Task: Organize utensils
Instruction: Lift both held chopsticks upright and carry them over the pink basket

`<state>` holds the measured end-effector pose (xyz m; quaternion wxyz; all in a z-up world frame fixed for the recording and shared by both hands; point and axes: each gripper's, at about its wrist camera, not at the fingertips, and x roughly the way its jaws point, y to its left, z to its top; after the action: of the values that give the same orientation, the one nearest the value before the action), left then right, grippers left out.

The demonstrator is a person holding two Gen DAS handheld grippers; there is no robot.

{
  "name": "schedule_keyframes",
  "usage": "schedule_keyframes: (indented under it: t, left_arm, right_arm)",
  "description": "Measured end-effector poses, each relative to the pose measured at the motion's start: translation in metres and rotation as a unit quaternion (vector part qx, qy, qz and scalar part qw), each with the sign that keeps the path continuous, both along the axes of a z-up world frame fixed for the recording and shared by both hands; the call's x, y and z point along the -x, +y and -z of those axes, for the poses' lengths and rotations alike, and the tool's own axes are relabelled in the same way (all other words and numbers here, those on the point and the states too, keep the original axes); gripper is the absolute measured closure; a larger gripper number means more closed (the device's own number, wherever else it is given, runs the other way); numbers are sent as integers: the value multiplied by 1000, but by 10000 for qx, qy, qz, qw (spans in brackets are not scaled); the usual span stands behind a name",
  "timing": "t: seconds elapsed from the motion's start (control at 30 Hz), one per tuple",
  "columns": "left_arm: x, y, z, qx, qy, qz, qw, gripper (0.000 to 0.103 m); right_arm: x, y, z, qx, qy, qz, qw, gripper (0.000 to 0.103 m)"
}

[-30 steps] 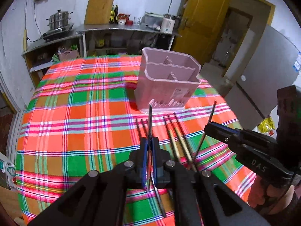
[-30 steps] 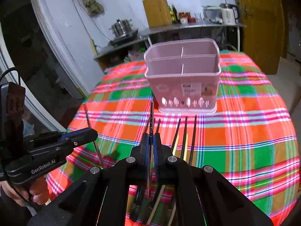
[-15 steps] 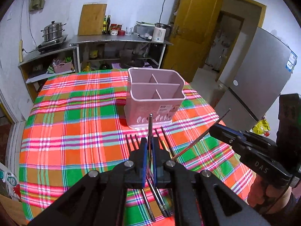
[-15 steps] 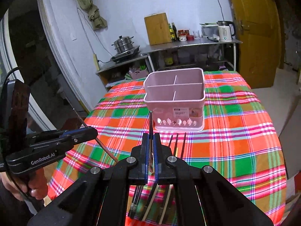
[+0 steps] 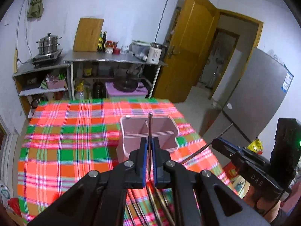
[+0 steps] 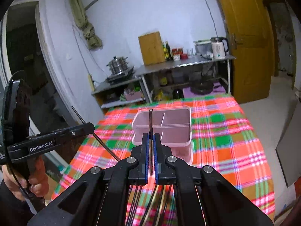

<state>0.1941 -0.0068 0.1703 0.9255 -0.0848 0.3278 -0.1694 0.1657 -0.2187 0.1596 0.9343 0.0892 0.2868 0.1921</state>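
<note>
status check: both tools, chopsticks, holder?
Left tool shut on one dark chopstick; right tool likewise. Divided pink plastic holder upright on plaid cloth, ahead. Path clear.

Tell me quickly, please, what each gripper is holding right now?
Left gripper: closed on a thin dark chopstick.
Right gripper: closed on another thin dark chopstick.

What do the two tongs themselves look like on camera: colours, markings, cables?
Both are matte black with angular linkage arms, silver pivot screws and blue pads on the fingers. The left tongs carry white "GenRobot.AI" lettering and a black cable looping by the handle. The right tongs show embossed "DAS" and a green light on the rear block.
</note>
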Motion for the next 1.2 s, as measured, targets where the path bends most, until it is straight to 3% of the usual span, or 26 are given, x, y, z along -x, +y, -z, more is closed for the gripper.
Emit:
schedule_keyframes:
  t: [0.2,0.33,0.6,0.77,0.9,1.2]
  left_arm:
    - [-34,4,-11,126,-155,-111,9997,98]
    - [-55,6,-2,123,-130,-188,9997,98]
    - [-78,9,43,125,267,-185,9994,97]
    - [-78,12,55,155,341,-153,9992,96]
    - [-75,16,55,246,315,-162,9991,80]
    - [-50,21,46,298,148,-247,9991,73]
  right_arm:
    - [-29,1,-17,-176,-232,122,9995,99]
    - [-49,8,-17,-194,-274,151,9993,99]
    - [-78,25,22,-62,61,176,9998,99]
    - [-87,29,40,-42,276,130,9995,99]
    - [-88,32,47,-6,346,99,9994,99]
    - [-67,28,37,26,171,79,9998,92]
